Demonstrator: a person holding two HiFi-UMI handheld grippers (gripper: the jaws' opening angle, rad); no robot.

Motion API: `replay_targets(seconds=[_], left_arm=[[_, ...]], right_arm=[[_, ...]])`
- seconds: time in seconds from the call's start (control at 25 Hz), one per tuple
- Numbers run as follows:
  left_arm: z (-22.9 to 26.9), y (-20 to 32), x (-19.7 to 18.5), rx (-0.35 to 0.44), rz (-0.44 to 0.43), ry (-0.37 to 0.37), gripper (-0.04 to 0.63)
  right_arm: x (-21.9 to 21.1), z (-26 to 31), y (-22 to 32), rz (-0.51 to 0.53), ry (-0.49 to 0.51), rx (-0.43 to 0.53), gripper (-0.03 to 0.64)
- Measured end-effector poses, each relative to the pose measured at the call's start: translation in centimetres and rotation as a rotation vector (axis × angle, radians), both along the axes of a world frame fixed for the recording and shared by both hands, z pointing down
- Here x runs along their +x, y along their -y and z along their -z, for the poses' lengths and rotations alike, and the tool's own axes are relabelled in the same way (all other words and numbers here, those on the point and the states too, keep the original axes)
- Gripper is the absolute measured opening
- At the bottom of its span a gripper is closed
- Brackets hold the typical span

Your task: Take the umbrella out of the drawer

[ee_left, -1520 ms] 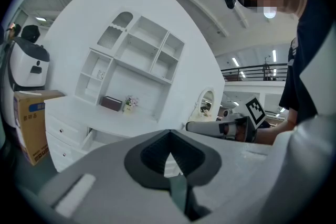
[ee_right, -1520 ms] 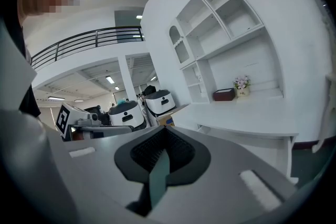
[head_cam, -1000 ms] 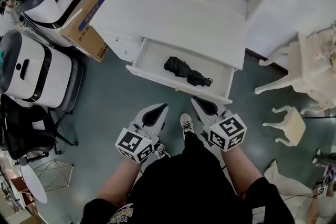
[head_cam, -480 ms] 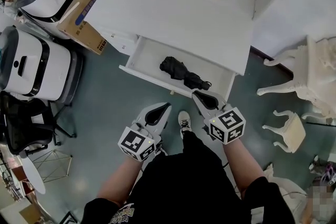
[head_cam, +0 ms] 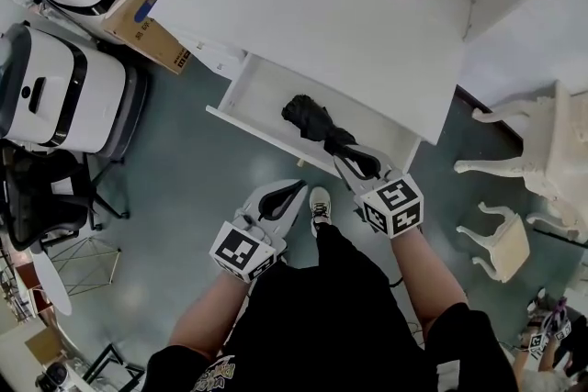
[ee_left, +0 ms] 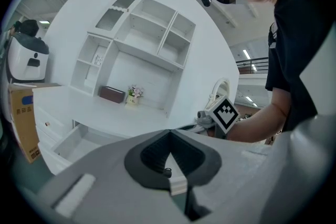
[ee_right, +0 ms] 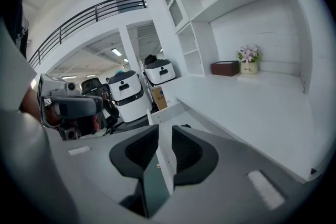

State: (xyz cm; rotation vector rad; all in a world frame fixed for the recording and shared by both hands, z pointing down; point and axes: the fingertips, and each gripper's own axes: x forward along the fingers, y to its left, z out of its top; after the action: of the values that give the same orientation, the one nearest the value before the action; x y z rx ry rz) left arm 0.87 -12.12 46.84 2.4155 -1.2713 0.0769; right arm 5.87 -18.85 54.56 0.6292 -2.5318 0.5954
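Presently we hold the right gripper point(head_cam: 354, 163) at the front rim of the open drawer point(head_cam: 266, 131), jaws narrowly parted and empty, aimed at the umbrella point(head_cam: 317, 122) at its 11 o'clock, probably to grasp the handle end. Left gripper point(head_cam: 292, 191) idles at 8 o'clock, jaws closed on nothing. Umbrella: black, folded, crumpled, lying diagonally in the drawer.

The drawer point(head_cam: 250, 95) stands out from under the worktop point(head_cam: 322, 14), and the umbrella point(head_cam: 317, 122) lies in its right half. The right gripper point(head_cam: 354, 162) is over the drawer's front wall, just before the umbrella. The left gripper point(head_cam: 280, 197) is to its left, before the drawer and apart from it.
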Motion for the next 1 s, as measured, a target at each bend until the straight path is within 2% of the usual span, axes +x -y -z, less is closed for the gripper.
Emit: replay_targets(seconds=[0.64,0.84,1.0], left_arm=[[-1.8,1.0,-0.5,-0.068,0.069,0.001,0.001],[-2.1,0.9,-0.4,-0.074,0.089,0.008,0.0],[-2.3,0.7,-0.9,-0.087,0.11,0.008,0.001]], right_arm=[[-0.3,-12.2,3.7,0.16,-0.265,-0.082,0.216],[-0.2,-15.7,4.2,0.223,-0.342,-0.113,0.224],[-0.7,-18.1,4.4,0.277,-0.407,-0.121,0.256]])
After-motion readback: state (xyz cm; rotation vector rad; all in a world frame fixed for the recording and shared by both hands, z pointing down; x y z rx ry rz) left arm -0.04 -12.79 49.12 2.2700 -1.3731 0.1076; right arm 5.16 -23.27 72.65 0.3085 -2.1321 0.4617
